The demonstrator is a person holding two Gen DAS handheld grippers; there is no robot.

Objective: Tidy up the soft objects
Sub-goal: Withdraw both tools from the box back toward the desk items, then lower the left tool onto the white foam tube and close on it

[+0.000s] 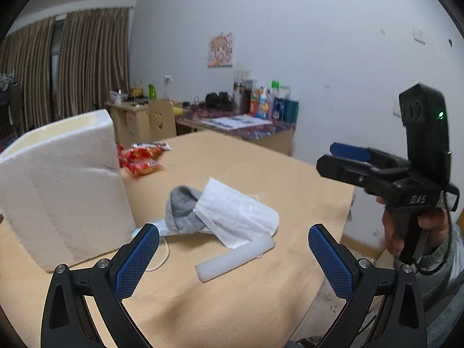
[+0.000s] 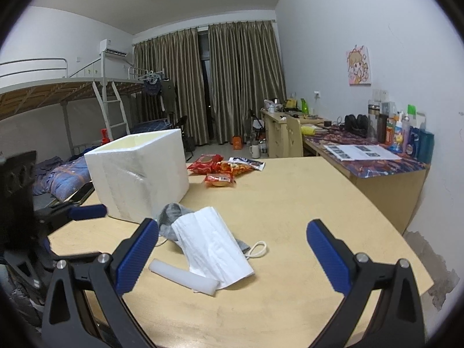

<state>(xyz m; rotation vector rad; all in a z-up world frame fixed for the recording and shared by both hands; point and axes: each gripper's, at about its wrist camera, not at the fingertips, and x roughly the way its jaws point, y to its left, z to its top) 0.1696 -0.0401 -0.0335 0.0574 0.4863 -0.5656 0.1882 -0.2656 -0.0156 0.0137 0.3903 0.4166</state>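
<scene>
Fingers spread wide on both your grippers, holding nothing.
Left gripper (image 1: 233,256) and right gripper (image 2: 232,253) hover over the table (image 2: 290,203); face mask (image 2: 211,245), grey sock (image 1: 182,207) and foam tube (image 2: 184,275) lie mid-frame, white foam box (image 2: 142,171) upper left.

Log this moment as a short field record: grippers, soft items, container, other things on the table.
left gripper: open, empty, above the table
right gripper: open, empty
face mask: white, lying over the grey sock
foam tube: white, on the table, one end under the mask's edge
foam box: white, open top, upright, behind the pile
snack packets: red, beyond the box
</scene>
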